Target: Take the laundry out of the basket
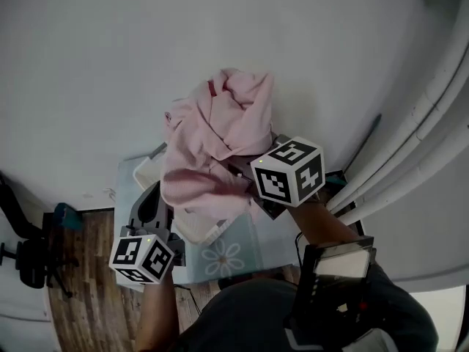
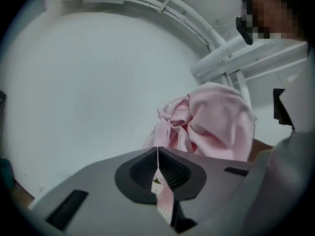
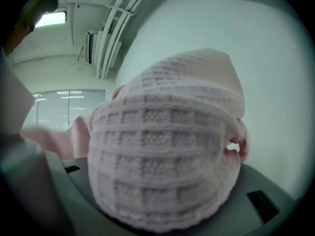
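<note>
The pink garment (image 1: 220, 130), clamped by left claw (image 2: 157, 151) and right claw (image 3: 160, 205), should be lifted clear of the basket (image 1: 146, 173) beneath them.

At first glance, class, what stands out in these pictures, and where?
A crumpled pink garment fills the middle of the head view, held aloft. The right gripper has a thick waffle-knit bunch between its jaws; the jaws of the left gripper pinch a thin edge beside a label.

Two tools, left tool (image 2: 158, 151) and right tool (image 1: 240, 173); one pink garment (image 1: 220, 134); one white basket (image 1: 196, 230); one flowered mat (image 1: 229, 259).
</note>
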Action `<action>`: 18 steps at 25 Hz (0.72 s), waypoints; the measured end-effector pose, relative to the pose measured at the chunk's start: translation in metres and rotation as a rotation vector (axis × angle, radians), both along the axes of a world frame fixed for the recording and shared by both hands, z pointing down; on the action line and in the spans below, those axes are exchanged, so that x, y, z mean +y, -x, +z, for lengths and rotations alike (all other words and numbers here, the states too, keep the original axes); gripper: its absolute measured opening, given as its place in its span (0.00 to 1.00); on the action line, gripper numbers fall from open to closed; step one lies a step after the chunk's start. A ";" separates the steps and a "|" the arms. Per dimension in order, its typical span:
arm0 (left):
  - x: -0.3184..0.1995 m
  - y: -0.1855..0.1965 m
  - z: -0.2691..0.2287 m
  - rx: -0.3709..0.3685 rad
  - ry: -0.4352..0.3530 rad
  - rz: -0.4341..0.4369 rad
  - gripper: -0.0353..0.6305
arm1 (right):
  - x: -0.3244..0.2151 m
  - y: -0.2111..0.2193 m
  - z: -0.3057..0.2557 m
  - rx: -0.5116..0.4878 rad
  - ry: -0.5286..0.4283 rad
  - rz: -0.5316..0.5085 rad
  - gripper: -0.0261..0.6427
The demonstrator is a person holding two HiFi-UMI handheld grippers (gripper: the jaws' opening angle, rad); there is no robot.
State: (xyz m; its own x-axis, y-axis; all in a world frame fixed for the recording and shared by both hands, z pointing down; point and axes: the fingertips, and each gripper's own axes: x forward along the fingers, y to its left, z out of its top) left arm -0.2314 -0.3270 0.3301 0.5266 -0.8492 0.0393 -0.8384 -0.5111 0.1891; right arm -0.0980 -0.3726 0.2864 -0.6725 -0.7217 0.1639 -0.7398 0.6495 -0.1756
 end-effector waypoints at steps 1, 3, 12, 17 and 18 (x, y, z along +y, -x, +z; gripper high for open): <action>0.001 -0.011 -0.004 0.000 -0.007 0.026 0.07 | 0.005 -0.012 -0.006 -0.001 -0.012 0.023 0.39; 0.003 -0.036 -0.010 -0.003 -0.018 0.075 0.07 | 0.017 -0.038 -0.015 -0.005 -0.036 0.068 0.39; 0.024 -0.181 -0.030 -0.029 -0.066 0.290 0.07 | 0.083 -0.197 -0.045 -0.025 -0.122 0.321 0.39; 0.021 -0.175 -0.034 -0.031 -0.063 0.343 0.07 | 0.091 -0.195 -0.053 0.000 -0.139 0.401 0.39; 0.021 -0.173 -0.034 -0.037 -0.063 0.326 0.07 | 0.090 -0.195 -0.053 -0.004 -0.142 0.393 0.39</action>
